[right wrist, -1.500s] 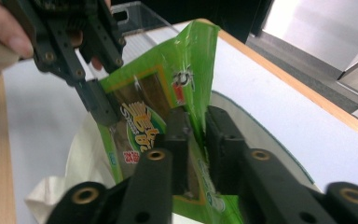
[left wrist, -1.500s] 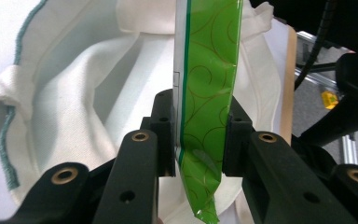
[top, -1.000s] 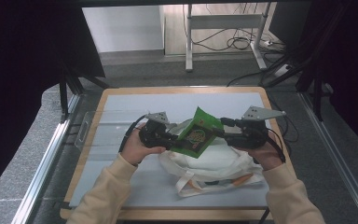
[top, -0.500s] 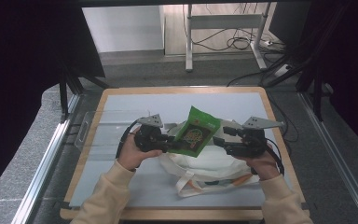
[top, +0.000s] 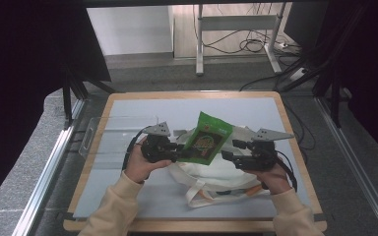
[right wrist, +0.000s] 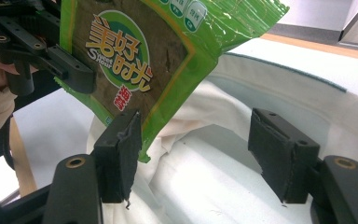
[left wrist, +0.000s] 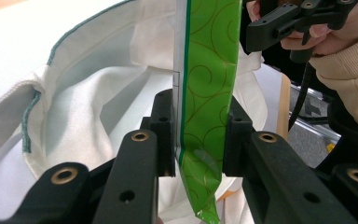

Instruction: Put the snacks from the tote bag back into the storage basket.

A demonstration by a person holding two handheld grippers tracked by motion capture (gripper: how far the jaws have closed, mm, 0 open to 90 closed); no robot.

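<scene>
Green snack packet (top: 207,139) | left gripper (left wrist: 199,135) clamps edge | right gripper (right wrist: 200,154) jaws just opened, off it

One green snack packet (top: 207,140), one white cloth bag (top: 216,174) and two grippers, a left gripper (top: 176,151) and a right gripper (top: 230,155), on one tabletop (top: 128,110); one clear tray (top: 91,142) lies at the left.

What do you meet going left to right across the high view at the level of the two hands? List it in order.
Clear plastic tray at the table's left edge → left gripper → green snack packet, held above the white cloth bag → right gripper.
</scene>
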